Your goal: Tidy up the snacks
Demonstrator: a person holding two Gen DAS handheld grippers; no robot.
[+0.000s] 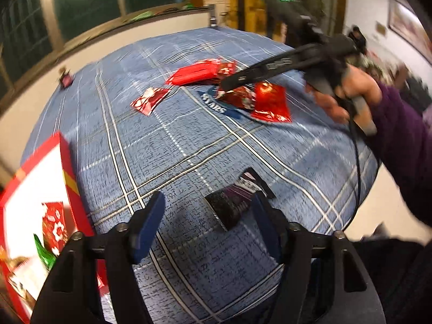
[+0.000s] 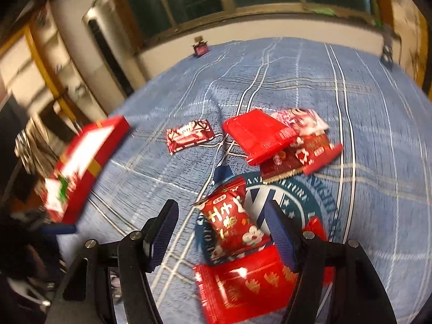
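Surface is a blue plaid cloth with a round crest printed on it, probably over a bed or table; can't tell which. Crest taken as landmark.

Step in hand, as I judge it: gathering loose snack packets into the red box. Box sits well to the left of the crest, open, a few packets already inside.

Left gripper: jaws apart, nothing between the pads. A dark purple packet lies on the cloth just beside its right finger, nearer the person than the crest. Contact unclear.

Right gripper: jaws apart, poised over the crest. A red packet with gold lettering lies on the crest between the fingers; pads not pressing it. A larger red packet lies just below it, overlapping its edge.

Next move, my guess: right gripper drops and closes on the lettered packet, then carries it left to the box. Needs a clean pinch across the packet without catching its neighbour.

Around: beyond the crest, a pile of red packets, stacked and overlapping; a single red-and-white packet to its left. A small dark-red object at the far edge of the cloth. Nothing blocks the way to the box. Frames blurred.
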